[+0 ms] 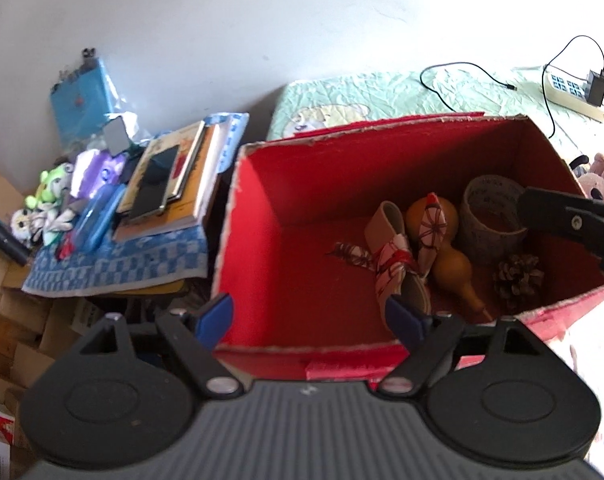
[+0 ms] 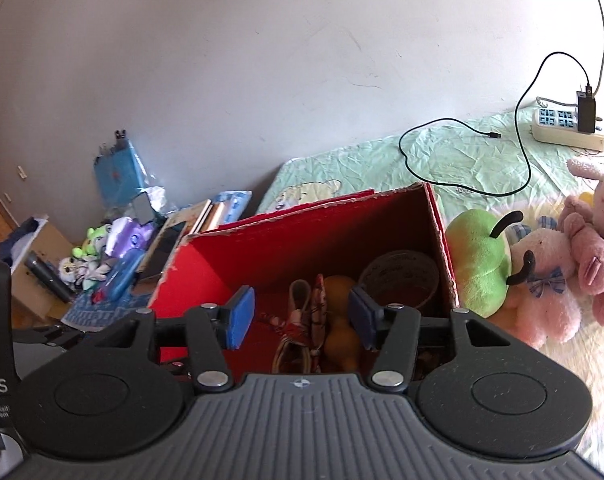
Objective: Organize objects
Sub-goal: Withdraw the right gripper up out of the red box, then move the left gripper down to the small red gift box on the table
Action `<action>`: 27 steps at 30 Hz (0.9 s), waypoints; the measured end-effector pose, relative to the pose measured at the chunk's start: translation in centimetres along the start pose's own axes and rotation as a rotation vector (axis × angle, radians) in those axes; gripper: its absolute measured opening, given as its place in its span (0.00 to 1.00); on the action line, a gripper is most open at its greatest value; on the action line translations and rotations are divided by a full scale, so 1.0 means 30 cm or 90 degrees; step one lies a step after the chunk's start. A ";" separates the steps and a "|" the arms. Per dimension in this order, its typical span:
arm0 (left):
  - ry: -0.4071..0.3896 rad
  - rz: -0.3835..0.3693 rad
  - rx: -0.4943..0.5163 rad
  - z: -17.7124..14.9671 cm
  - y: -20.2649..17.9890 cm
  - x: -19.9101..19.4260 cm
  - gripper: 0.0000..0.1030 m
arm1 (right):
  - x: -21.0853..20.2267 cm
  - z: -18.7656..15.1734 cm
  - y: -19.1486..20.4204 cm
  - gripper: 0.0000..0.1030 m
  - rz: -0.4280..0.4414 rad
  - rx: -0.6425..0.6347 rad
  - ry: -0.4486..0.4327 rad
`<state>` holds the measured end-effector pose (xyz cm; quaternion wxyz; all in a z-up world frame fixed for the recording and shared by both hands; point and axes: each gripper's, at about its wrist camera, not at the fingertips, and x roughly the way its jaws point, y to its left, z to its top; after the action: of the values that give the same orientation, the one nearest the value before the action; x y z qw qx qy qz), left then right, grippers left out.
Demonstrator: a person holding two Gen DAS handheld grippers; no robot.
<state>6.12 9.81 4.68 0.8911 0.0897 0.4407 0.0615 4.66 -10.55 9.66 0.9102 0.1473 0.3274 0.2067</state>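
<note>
From the left wrist, the left gripper (image 1: 309, 318) hangs wide apart and empty over the near rim of the red box (image 1: 262, 208), where a gourd (image 1: 446, 248), a pine cone (image 1: 518, 280), a tape roll (image 1: 488, 216) and wrapped bundles crowd the right half, leaving the left floor bare; the right gripper is cut off at the right edge. From the right wrist, the right gripper (image 2: 302, 316) is parted and empty above the same box, its body hiding the near contents, with the plush toys (image 2: 542, 272) just right of the box wall; a strap at far left reads only "AS".
</note>
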 end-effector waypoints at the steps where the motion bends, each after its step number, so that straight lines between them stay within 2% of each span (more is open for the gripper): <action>1: -0.001 0.001 -0.005 -0.007 0.003 -0.015 0.84 | -0.011 -0.003 -0.003 0.54 0.008 0.004 0.002; 7: 0.000 0.025 -0.018 -0.051 0.009 -0.062 0.86 | -0.055 -0.022 -0.005 0.54 0.068 0.007 0.020; 14: 0.016 0.037 -0.043 -0.102 0.032 -0.091 0.86 | -0.064 -0.056 0.018 0.54 0.144 -0.020 0.070; 21: 0.040 0.042 -0.053 -0.155 0.043 -0.083 0.87 | -0.030 -0.086 0.011 0.54 0.175 -0.005 0.121; 27: 0.068 0.020 -0.057 -0.197 0.057 -0.047 0.89 | 0.007 -0.114 -0.015 0.53 0.193 0.023 0.171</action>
<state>0.51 11.85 2.64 0.8684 0.0532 0.4828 0.0999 2.68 -10.40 6.82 0.8139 0.1824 0.4237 0.3534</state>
